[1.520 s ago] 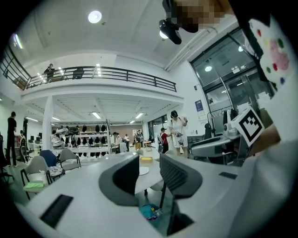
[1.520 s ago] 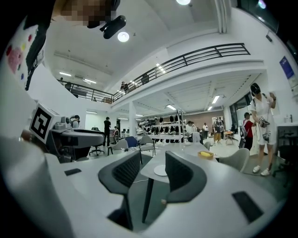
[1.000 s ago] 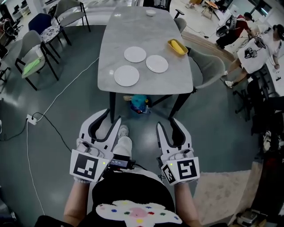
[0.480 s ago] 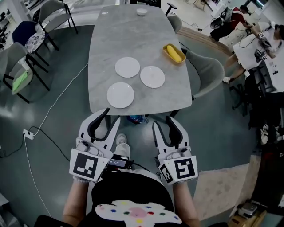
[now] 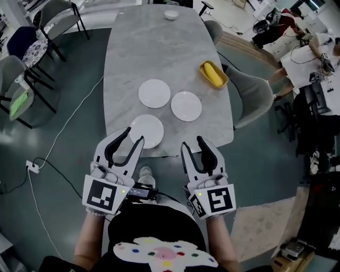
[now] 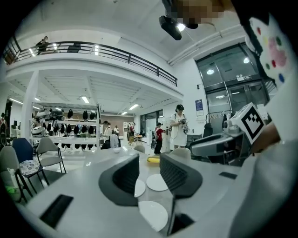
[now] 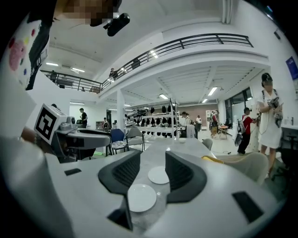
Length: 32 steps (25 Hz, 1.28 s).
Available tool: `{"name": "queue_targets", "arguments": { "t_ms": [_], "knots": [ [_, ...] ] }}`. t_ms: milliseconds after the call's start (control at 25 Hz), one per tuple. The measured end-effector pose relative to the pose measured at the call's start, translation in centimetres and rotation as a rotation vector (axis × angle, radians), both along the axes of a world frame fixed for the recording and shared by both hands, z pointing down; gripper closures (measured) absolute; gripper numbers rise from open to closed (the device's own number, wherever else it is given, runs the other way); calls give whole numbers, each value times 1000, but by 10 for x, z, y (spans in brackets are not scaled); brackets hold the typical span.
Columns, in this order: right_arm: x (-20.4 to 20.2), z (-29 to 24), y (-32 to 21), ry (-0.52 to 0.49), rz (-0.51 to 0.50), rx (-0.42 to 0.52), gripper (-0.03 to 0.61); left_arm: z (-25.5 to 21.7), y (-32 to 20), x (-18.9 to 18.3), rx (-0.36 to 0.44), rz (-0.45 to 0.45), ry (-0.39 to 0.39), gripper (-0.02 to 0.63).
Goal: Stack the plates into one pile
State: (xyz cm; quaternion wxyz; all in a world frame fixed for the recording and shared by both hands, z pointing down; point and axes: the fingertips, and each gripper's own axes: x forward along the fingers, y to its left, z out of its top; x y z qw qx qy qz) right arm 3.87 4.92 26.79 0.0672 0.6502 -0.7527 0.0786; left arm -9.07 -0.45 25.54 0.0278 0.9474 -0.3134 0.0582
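Note:
Three white plates lie apart on the grey marble table [image 5: 133,58]: a near plate [image 5: 146,131], a far-left plate [image 5: 154,93] and a right plate [image 5: 186,105]. My left gripper [image 5: 133,136] hovers at the table's near edge, its tips just over the near plate, open and empty. The right gripper [image 5: 193,142] is open too, level with the near edge and to the right of that plate. The left gripper view looks past the open left gripper [image 6: 149,163] at the near plate [image 6: 152,214] and the right plate [image 6: 157,182]. Beyond the open right gripper [image 7: 152,160] lie two plates [image 7: 142,197].
A yellow dish [image 5: 213,74] holding something yellow sits near the table's right edge, and a small white bowl [image 5: 171,15] at the far end. Grey chairs [image 5: 249,90] stand around the table. A white cable [image 5: 64,133] runs over the floor at left. People sit at desks far right.
The table and plates have come much closer. Both grippers, which were over the floor short of the table, now reach its near edge. The jaws keep the same opening.

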Motion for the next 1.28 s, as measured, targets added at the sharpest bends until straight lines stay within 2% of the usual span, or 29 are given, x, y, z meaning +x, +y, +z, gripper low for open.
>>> {"name": "queue_targets", "arguments": {
  "t_ms": [280, 640, 920, 1120, 1280],
  "knots": [
    [-2, 7, -31, 8, -1, -27, 426, 13, -31, -4, -38, -3, -7, 480],
    [-6, 22, -40, 8, -18, -59, 425, 31, -36, -10, -82, -10, -18, 480],
    [-4, 28, -55, 4, -68, -72, 425, 42, -43, -8, -109, -38, -28, 480],
    [-5, 37, -64, 10, -123, -89, 425, 68, -43, -16, -208, -91, -77, 479],
    [-6, 46, -70, 13, -161, -110, 426, 84, -47, -16, -247, -123, -52, 477]
  ]
}}
